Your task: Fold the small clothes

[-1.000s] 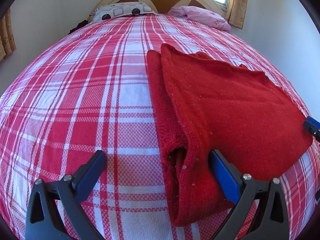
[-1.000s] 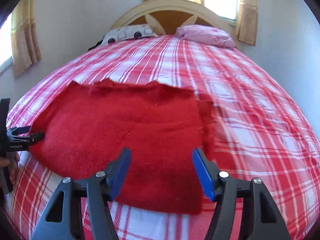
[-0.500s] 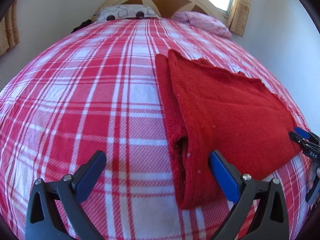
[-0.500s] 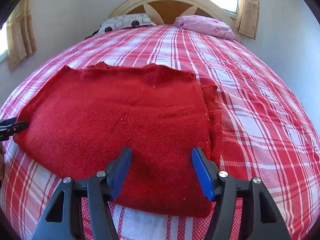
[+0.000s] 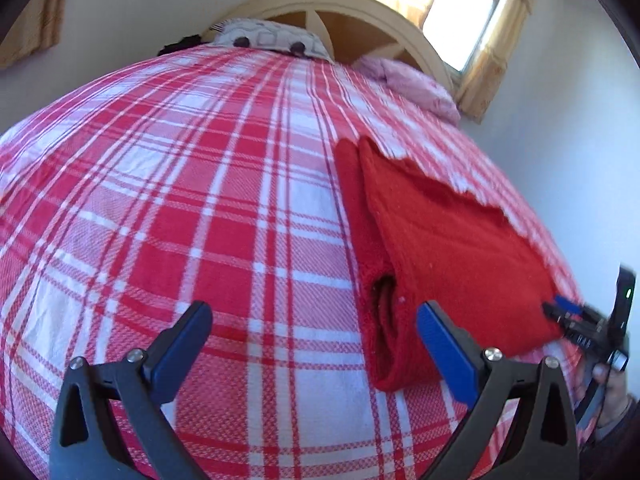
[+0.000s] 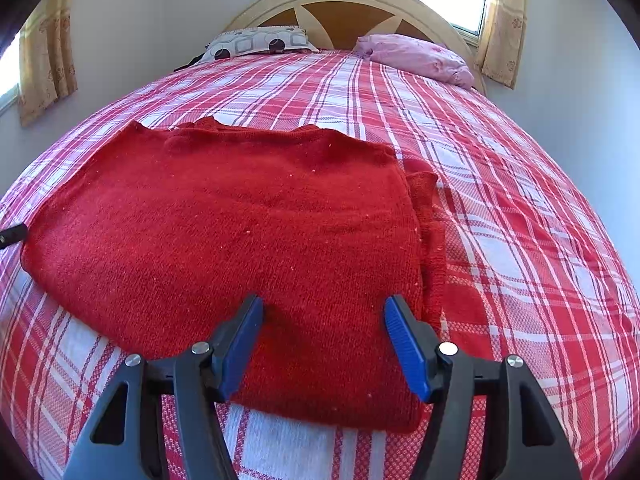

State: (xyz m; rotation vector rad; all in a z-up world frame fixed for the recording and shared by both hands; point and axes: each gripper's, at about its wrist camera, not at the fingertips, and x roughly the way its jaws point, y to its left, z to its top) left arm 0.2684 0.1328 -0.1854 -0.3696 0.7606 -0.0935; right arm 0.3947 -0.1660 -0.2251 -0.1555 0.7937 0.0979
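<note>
The left tongs [image 5: 314, 330] gape wide over bare plaid bedspread [image 5: 180, 208], gripping nothing. Just right of them lies the folded red sweater [image 6: 240, 232], flat on the bed, a sleeve edge peeking out along its right side. The right tongs [image 6: 324, 334] hang over the sweater's near edge, jaws apart and not pinching the knit. Far off, a patterned pillow [image 6: 260, 42] and a pink pillow [image 6: 416, 58] sit against the headboard [image 6: 344, 0]; nothing lies on the sweater.
</note>
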